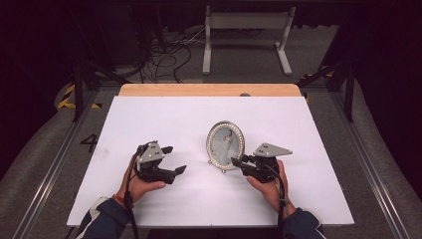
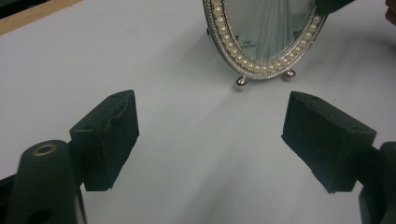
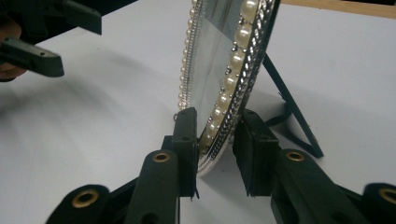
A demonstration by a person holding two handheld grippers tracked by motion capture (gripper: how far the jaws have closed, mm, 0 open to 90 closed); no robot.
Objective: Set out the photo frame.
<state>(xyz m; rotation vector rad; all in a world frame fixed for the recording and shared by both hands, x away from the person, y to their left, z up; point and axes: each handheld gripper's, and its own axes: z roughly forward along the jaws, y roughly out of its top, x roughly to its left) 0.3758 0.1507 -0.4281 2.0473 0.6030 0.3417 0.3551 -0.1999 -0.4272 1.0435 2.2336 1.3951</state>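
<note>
Oval picture frame (image 1: 225,145) stands upright on its rear strut (image 3: 289,109) mid-bench (image 1: 149,119) – pearl rim facing the person. Right tool (image 1: 236,162) straddles the frame's lower right edge, jaws slightly spread with a gap at the back pad, not pinching. Left tool (image 1: 173,159) spread wide, empty – well left of the frame

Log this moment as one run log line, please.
left gripper: open, off frame | right gripper: jaws astride picture frame rim, small gap | frame upright on table
</note>
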